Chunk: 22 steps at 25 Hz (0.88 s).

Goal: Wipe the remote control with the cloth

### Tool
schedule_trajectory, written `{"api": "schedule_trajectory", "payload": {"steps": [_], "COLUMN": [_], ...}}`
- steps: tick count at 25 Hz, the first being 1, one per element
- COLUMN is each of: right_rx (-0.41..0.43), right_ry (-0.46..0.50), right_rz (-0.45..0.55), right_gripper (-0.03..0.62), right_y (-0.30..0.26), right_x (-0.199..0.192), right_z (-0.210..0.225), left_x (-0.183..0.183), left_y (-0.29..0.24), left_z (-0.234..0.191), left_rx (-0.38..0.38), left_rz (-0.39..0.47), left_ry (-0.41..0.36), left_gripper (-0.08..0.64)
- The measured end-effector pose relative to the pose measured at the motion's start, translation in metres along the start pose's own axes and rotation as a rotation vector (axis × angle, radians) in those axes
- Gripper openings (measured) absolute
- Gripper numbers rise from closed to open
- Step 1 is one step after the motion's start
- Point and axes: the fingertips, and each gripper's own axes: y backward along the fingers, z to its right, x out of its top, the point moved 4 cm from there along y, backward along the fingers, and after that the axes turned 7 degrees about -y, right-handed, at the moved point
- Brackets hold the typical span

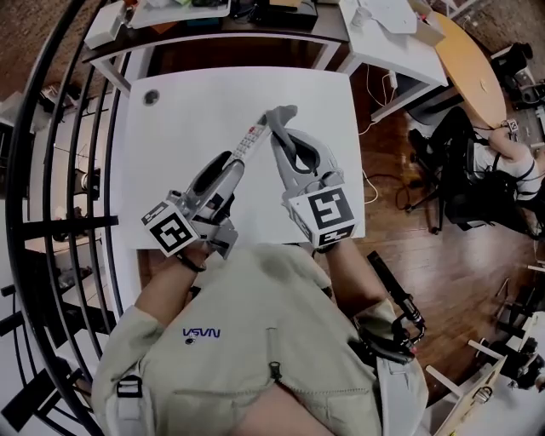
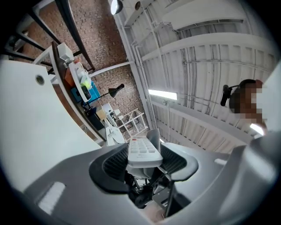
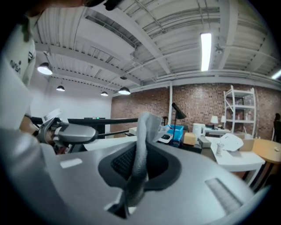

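Observation:
A white remote control (image 1: 249,139) is held above the white table (image 1: 196,111), with my left gripper (image 1: 232,162) shut on its near end. In the left gripper view the remote (image 2: 142,151) lies keys-up between the ribbed pads of that gripper (image 2: 142,163). My right gripper (image 1: 287,143) is shut on a grey cloth (image 1: 280,117), whose free end touches the remote's far tip. The cloth (image 3: 141,140) stands as a folded strip between the right gripper's (image 3: 138,169) pads. A corner of the cloth (image 2: 154,135) shows behind the remote.
The table has a round cable hole (image 1: 152,97) at its far left corner. A black railing (image 1: 51,170) runs along the left. A cluttered desk (image 1: 170,13) stands behind the table, and a round wooden table (image 1: 477,68) and a seated person (image 1: 502,162) are at the right.

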Motion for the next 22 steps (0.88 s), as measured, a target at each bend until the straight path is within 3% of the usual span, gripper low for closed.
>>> {"api": "schedule_trajectory", "payload": {"steps": [7,11,13,18,22], "right_rx": [0.24,0.318,0.261,-0.025,-0.023], "right_ry": [0.196,0.207,0.149,-0.014,-0.02], "right_rz": [-0.074,-0.082,-0.064,-0.086,-0.14], "right_gripper": [0.026,0.026,0.026,0.026,0.026], "right_y": [-0.002,-0.002,-0.003,-0.009,-0.021], "right_x": [-0.01,-0.015,-0.016,-0.028,-0.038], "right_z": [-0.062,-0.076,-0.061,0.01,0.019], "left_x": [-0.002,0.002,0.002,0.004,0.001], "left_y": [0.002,0.002,0.002,0.003,0.0], "left_z": [-0.017,-0.02,-0.019,-0.012,-0.007], "left_rx": [0.025,0.019,0.005,-0.028,-0.039], "left_rz": [0.07,0.127,0.152,0.158,0.138], "left_ry": [0.229,0.319,0.347,0.35,0.35], "left_gripper": [0.242,0.242,0.242,0.242,0.242]}}
